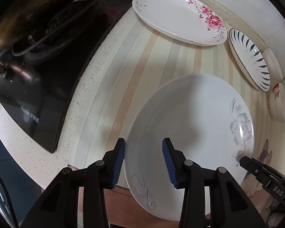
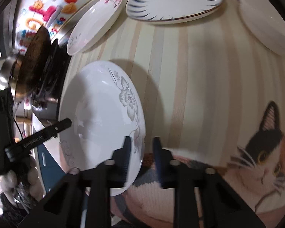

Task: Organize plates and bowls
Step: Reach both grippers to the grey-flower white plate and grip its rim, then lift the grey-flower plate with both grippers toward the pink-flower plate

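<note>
Between parted left gripper (image 1: 144,160) fingers: grey-flowered plate (image 1: 191,133) rim; right gripper (image 2: 141,158) likewise.

Right gripper (image 2: 141,158) straddling grey-flowered plate (image 2: 96,114) rim, blue-striped plate (image 2: 172,1) beyond

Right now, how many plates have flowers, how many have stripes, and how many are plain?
Flower plates: 2, the pink-flower plate and the grey-flower plate.
Blue-striped plates: 1.
Plain white plates: 1.
Total: 4 plates.
</note>
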### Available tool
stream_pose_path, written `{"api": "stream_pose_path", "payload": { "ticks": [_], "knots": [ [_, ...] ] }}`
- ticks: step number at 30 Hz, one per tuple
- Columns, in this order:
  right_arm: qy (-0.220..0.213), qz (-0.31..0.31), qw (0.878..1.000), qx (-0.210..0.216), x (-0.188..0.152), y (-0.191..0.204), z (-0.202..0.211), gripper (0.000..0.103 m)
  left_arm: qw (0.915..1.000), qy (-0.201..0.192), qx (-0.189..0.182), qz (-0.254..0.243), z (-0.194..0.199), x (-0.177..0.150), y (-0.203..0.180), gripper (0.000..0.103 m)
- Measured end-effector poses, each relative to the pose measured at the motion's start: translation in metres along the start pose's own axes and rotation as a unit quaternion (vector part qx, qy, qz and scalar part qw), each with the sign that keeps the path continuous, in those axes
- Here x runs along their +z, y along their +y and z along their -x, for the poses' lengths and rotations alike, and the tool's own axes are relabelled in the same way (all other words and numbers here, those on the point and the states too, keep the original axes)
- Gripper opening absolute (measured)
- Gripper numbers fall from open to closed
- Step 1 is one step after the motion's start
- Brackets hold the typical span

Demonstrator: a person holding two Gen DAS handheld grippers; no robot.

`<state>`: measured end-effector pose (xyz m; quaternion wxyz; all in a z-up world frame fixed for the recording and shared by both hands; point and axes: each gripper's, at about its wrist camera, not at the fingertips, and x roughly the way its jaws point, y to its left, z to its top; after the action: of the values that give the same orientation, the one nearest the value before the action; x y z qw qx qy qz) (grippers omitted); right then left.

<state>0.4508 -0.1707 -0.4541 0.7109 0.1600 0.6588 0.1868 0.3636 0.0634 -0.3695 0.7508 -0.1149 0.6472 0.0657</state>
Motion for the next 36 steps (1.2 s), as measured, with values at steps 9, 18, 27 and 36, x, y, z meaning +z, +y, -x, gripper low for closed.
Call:
{"api": "stream_pose_path", "payload": {
  "ticks": [9, 18, 27, 36],
  "knots": [
    [0.002, 0.014, 1.0, 0.014, 0.004, 0.001, -0.003, 0.012, 0.9999, -0.012, -0.007, 0.006, 0.006, 0.0, -0.006, 0.033],
    [-0.013, 0.012, 1.0, 0.022, -0.008, -0.017, 0.025, 0.013, 0.9995, -0.023, -0.017, -0.015, 0.019, -0.005, -0.027, 0.033],
    [-0.059, -0.025, 0.998, 0.006, -0.027, -0.055, 0.073, 0.013, 0.9967, -0.024, -0.041, -0.065, 0.029, -0.017, -0.071, 0.033],
    [-0.101, -0.074, 0.992, -0.018, -0.052, -0.112, 0.112, 0.013, 0.9896, -0.021, -0.071, -0.123, 0.025, -0.018, -0.139, 0.033]
  ]
}}
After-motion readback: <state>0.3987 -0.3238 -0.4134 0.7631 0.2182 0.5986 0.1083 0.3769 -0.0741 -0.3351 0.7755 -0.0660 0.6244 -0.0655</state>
